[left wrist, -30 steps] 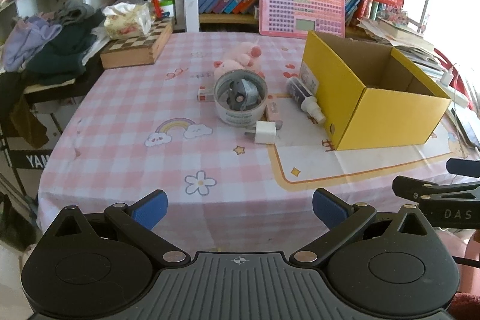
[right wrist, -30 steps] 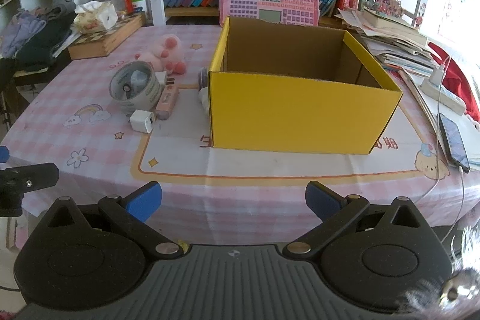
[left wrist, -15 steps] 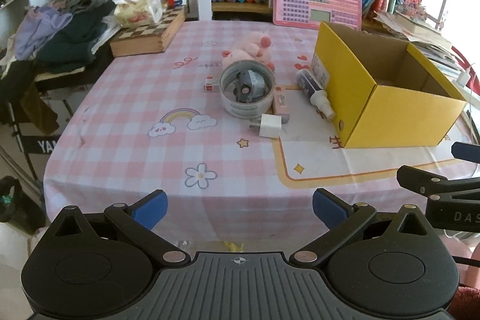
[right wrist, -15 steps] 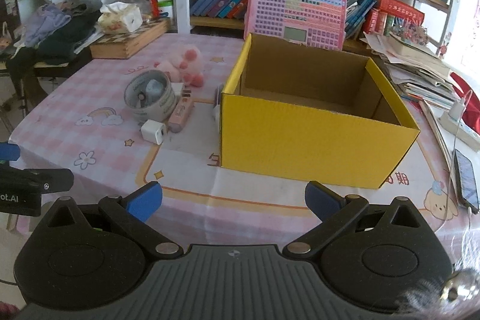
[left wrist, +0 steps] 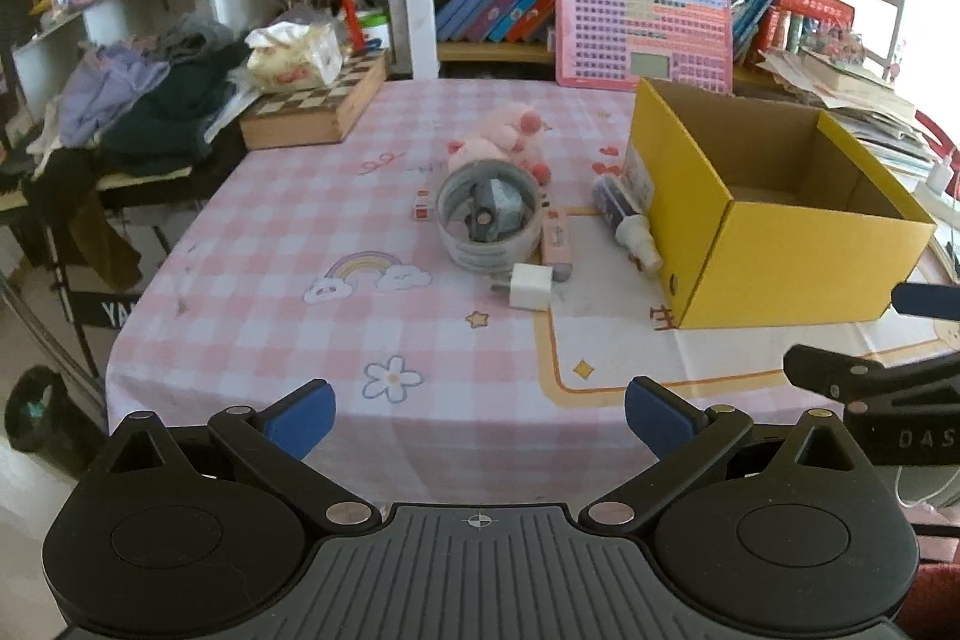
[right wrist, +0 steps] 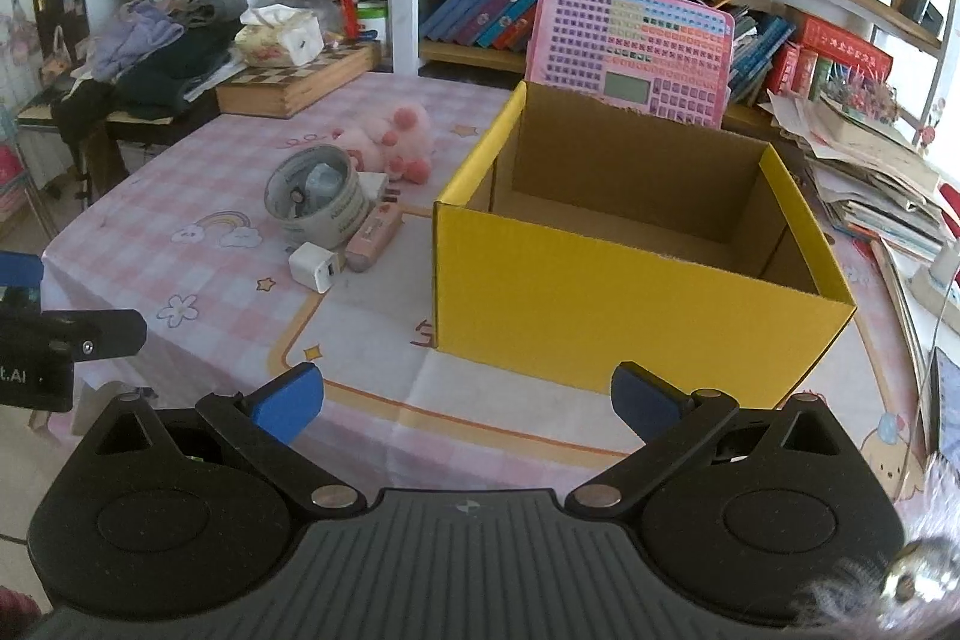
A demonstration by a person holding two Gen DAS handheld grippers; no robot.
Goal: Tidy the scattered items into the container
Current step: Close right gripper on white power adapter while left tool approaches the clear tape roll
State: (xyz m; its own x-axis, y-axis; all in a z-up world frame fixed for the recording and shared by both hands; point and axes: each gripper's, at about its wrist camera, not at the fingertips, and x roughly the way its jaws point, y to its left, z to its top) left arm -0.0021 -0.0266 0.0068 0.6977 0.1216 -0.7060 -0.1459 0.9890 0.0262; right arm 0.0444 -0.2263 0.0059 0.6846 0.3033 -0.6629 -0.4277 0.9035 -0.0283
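Note:
An open yellow cardboard box stands on the pink checked tablecloth and looks empty. Left of it lie a roll of tape, a white charger cube, a pink stick-shaped item, a small bottle against the box wall, a pink plush toy and a tiny red-white cube. My left gripper is open and empty at the table's near edge. My right gripper is open and empty in front of the box.
A wooden chess box with a tissue pack sits at the far left corner. A pink toy keyboard leans behind the box. Bookshelves stand behind the table. Clothes pile up at left. Papers and a cable lie at right.
Both grippers have risen and pulled back a little, so the table and box look lower and farther. Nothing on the table moved. Both stay open.

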